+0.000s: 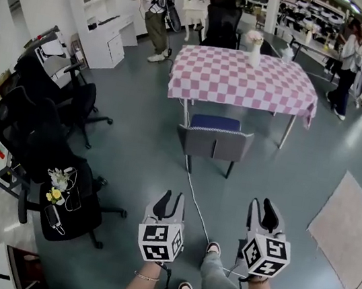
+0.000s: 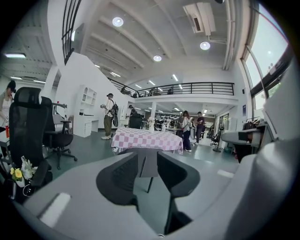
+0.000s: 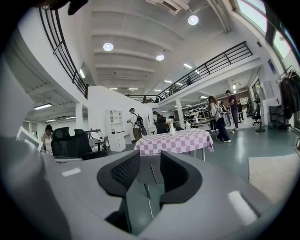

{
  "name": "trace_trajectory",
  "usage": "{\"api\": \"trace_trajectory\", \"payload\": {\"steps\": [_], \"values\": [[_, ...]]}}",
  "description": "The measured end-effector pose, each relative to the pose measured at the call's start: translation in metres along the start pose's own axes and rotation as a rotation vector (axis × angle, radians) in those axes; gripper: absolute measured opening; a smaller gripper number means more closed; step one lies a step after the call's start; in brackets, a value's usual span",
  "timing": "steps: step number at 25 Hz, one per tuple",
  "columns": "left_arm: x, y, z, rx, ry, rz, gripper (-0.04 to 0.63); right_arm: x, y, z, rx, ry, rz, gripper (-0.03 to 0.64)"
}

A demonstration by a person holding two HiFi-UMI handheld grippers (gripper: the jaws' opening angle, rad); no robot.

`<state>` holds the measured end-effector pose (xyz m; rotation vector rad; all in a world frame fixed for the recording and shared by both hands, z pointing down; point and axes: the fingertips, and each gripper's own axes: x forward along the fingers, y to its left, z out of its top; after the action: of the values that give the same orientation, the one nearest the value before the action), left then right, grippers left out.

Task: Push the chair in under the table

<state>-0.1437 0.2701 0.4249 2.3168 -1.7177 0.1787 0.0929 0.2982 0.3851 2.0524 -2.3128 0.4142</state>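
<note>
A grey chair [image 1: 213,141] with a blue seat stands partly under the near side of a table covered by a pink checked cloth [image 1: 246,79], its back facing me. A white vase of flowers [image 1: 255,49] stands on the table. My left gripper [image 1: 171,200] and right gripper [image 1: 265,208] are held side by side well short of the chair, both open and holding nothing. In the left gripper view the chair [image 2: 148,161] shows in the gap of the left gripper [image 2: 147,171]. In the right gripper view the chair [image 3: 150,172] shows in the gap of the right gripper [image 3: 150,176].
Black office chairs [image 1: 38,145] crowd the left side, one carrying flowers and cables. A white cable [image 1: 196,201] runs across the floor from the chair toward my feet. A pale rug [image 1: 351,229] lies at right. A white shelf unit [image 1: 101,26] and people [image 1: 154,10] stand beyond.
</note>
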Motion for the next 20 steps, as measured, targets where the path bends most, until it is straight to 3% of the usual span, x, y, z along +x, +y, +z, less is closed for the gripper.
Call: {"api": "trace_trajectory", "payload": {"steps": [10,20], "values": [[0.118,-0.001,0.058,0.048,-0.013,0.088,0.124,0.139,-0.06,0.043,0.011,0.024,0.117,0.12],[0.186,0.0,0.061,0.038,0.031,0.157,0.124,0.225,-0.086,0.049,0.017,0.077,0.199,0.12]]}}
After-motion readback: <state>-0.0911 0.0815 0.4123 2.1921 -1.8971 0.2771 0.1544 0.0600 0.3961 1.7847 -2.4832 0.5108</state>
